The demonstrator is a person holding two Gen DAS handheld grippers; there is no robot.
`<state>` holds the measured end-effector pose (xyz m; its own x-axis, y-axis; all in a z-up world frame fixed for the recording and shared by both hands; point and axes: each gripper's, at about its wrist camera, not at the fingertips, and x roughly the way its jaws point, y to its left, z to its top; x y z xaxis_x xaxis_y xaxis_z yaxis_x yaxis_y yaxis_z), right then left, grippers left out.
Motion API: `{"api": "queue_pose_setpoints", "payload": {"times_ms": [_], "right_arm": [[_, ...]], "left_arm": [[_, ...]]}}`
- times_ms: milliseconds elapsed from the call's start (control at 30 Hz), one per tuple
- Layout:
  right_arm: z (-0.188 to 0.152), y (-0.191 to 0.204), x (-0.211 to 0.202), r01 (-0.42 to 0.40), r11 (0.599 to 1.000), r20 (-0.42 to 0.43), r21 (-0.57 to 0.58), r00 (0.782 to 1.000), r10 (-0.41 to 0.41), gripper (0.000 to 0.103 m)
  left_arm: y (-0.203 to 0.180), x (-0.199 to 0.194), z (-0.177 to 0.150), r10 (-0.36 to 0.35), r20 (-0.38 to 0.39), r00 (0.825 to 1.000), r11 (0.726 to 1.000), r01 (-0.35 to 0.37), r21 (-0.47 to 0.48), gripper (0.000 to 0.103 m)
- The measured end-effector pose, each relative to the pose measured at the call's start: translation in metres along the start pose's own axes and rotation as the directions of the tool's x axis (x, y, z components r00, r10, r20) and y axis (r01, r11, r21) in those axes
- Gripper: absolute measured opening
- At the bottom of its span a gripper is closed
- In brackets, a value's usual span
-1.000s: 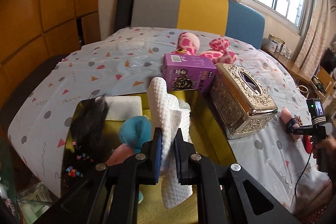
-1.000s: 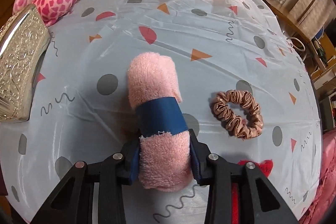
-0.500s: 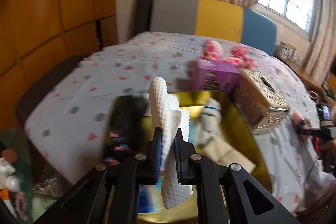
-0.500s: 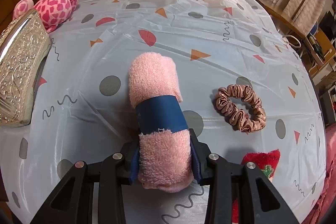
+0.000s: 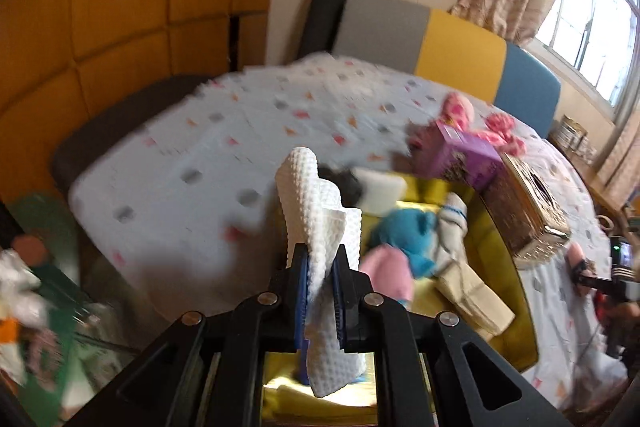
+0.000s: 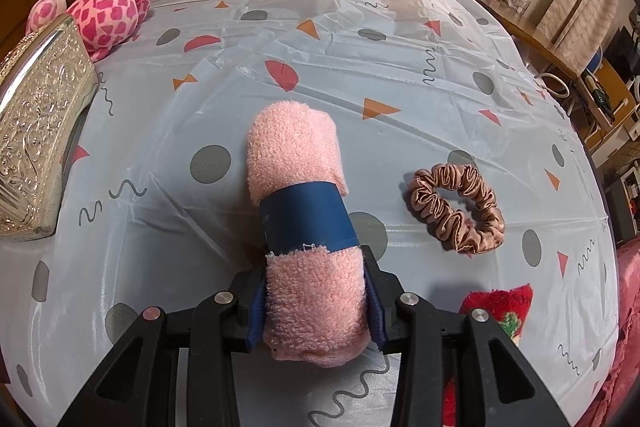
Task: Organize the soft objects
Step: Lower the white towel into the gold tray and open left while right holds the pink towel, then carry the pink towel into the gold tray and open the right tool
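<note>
Two soft things are in my grip at once. My left gripper (image 5: 322, 279) is clenched on a white waffle cloth (image 5: 316, 211), pinched mid-length so one end stands upright above the fingers and the other hangs below; its long axis runs nearly vertical. I hold it just left of the yellow tray (image 5: 500, 311), judged ready to drop in beside the blue plush (image 5: 404, 231), the pink toy (image 5: 388, 267) and the sock (image 5: 450, 223) already there. My right gripper (image 6: 318, 311) grasps the near end of a pink rolled towel (image 6: 296, 155) bound by a blue band (image 6: 306, 219). The roll lies on the patterned tablecloth (image 6: 360, 67), long axis pointing away from me toward the far edge. A satin scrunchie (image 6: 458, 203) sits near on the right, a silver tissue box (image 6: 36, 131) well apart on the left, beside a pink spotted plush (image 6: 106, 15).
</note>
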<state>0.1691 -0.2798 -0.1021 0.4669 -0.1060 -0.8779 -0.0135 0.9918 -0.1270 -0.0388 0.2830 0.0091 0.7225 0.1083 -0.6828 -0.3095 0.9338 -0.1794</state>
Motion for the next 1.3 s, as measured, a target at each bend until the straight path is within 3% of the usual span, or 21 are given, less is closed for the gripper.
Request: {"api": "queue_pose_setpoints", "payload": {"times_ms": [333, 533, 633, 667, 867, 933, 1067, 1300], "right_arm": [[0.000, 0.003, 0.000, 0.020, 0.999, 0.010, -0.034, 1.000, -0.020, 0.041], [0.001, 0.008, -0.001, 0.048, 0.997, 0.015, -0.060, 0.999, -0.047, 0.039], [0.000, 0.012, -0.001, 0.064, 0.995, 0.021, -0.080, 0.998, -0.063, 0.038], [0.001, 0.012, -0.001, 0.065, 0.994, 0.022, -0.082, 0.998, -0.064, 0.038], [0.001, 0.012, -0.001, 0.065, 0.995, 0.020, -0.081, 0.998, -0.063, 0.038], [0.001, 0.010, -0.001, 0.057, 0.996, 0.015, -0.069, 0.998, -0.056, 0.038], [0.001, 0.011, -0.001, 0.064, 0.996, 0.013, -0.066, 0.998, -0.063, 0.038], [0.003, 0.008, 0.000, 0.046, 0.998, 0.002, -0.036, 0.999, -0.046, 0.036]], "left_arm": [[-0.028, 0.061, -0.001, 0.026, -0.101, 0.995, 0.995, -0.017, 0.094, 0.013], [-0.023, 0.091, -0.005, 0.085, -0.150, 0.985, 0.994, -0.073, 0.086, 0.029], [-0.022, 0.084, -0.010, 0.107, -0.123, 0.987, 0.992, -0.097, 0.083, 0.058], [-0.022, 0.081, -0.011, 0.115, -0.112, 0.987, 0.991, -0.105, 0.085, 0.062], [-0.024, 0.058, -0.018, 0.189, -0.063, 0.980, 0.980, -0.184, 0.071, 0.064], [-0.027, 0.053, -0.022, 0.191, -0.056, 0.980, 0.980, -0.187, 0.074, 0.064], [-0.037, 0.043, -0.024, 0.213, -0.030, 0.976, 0.973, -0.210, 0.093, 0.075], [-0.052, 0.024, -0.023, 0.221, 0.033, 0.975, 0.968, -0.223, 0.117, 0.079]]}}
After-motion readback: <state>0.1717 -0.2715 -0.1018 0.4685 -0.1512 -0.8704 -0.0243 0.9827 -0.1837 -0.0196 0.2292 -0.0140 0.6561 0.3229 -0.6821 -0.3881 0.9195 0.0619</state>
